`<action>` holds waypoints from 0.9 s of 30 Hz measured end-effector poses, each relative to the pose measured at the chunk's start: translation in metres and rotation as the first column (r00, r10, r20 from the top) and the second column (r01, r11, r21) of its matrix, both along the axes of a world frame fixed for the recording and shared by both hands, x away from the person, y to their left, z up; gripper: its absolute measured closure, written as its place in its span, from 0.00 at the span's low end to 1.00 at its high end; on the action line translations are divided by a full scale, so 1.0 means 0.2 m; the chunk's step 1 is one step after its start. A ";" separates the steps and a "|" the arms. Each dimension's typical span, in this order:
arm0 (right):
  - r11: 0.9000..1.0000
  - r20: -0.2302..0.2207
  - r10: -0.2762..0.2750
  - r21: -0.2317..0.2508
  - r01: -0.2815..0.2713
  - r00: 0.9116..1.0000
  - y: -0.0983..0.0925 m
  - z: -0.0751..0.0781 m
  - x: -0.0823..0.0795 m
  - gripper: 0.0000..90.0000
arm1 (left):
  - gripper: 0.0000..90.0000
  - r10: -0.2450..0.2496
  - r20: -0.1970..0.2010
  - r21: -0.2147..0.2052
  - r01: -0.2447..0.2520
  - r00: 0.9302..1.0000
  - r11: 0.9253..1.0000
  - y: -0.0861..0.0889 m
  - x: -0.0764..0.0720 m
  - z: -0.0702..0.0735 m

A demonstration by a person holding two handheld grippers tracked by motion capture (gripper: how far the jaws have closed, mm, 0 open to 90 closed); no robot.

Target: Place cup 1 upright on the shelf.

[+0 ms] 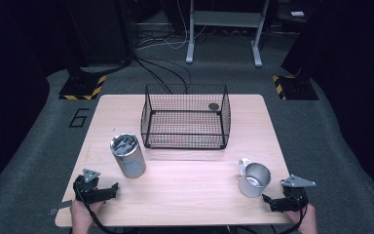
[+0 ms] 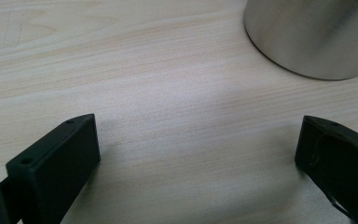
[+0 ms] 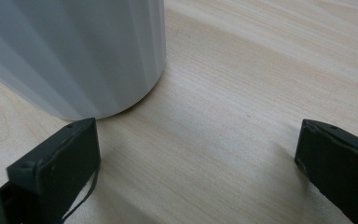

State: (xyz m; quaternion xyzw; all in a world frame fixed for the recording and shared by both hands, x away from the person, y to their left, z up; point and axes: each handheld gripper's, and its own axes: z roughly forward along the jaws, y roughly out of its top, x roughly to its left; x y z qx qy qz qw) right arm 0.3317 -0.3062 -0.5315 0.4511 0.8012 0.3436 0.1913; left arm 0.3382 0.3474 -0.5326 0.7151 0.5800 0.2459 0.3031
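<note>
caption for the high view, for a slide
Two open hand-held grippers, left gripper near a steel tumbler and right gripper near a metal mug, before a wire basket.

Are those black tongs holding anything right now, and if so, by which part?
Nothing is held. The left tongs gape open short of the steel tumbler; the right tongs gape open beside the metal mug.

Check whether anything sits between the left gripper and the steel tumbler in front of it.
Nothing visible does. The left gripper rests open on the table, and only bare wood lies between its jaws and the steel tumbler. In the left gripper view the tumbler's base stands ahead and off to one side, apart from both jaws.
</note>
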 end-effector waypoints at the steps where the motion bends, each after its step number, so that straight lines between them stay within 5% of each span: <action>1: 1.000 0.000 0.000 0.000 0.000 1.000 0.00 0.00 0.00 0.00 | 0.00 -0.002 0.000 0.000 0.002 1.000 1.000 0.00 0.00 0.00; 6: 1.000 -0.001 0.004 0.000 -0.004 1.000 0.00 0.00 0.00 0.00 | 0.00 0.019 0.011 -0.011 -0.018 1.000 1.000 -0.01 0.02 0.00; 13: 1.000 -0.001 0.004 -0.001 -0.004 1.000 0.00 0.00 0.00 0.00 | 0.00 0.022 0.001 0.014 -0.022 1.000 1.000 -0.02 0.01 0.00; 17: 1.000 0.002 0.001 0.001 -0.001 1.000 0.00 0.00 0.00 0.00 | 0.00 -0.001 0.028 0.047 -0.001 1.000 0.999 -0.03 0.00 0.00; 22: 1.000 0.000 -0.003 -0.003 0.003 1.000 -0.01 0.00 0.01 0.00 | 0.00 -0.056 0.036 -0.009 0.056 0.998 0.998 -0.02 0.00 0.01; 24: 1.000 0.000 -0.002 -0.003 0.002 1.000 -0.01 0.00 0.01 0.00 | 0.00 -0.100 0.026 -0.047 0.101 0.995 0.994 -0.02 0.00 0.01; 27: 1.000 0.009 -0.002 -0.002 0.002 1.000 -0.01 0.00 0.01 0.00 | 0.00 -0.132 0.075 -0.110 0.140 0.988 0.984 -0.02 0.00 0.02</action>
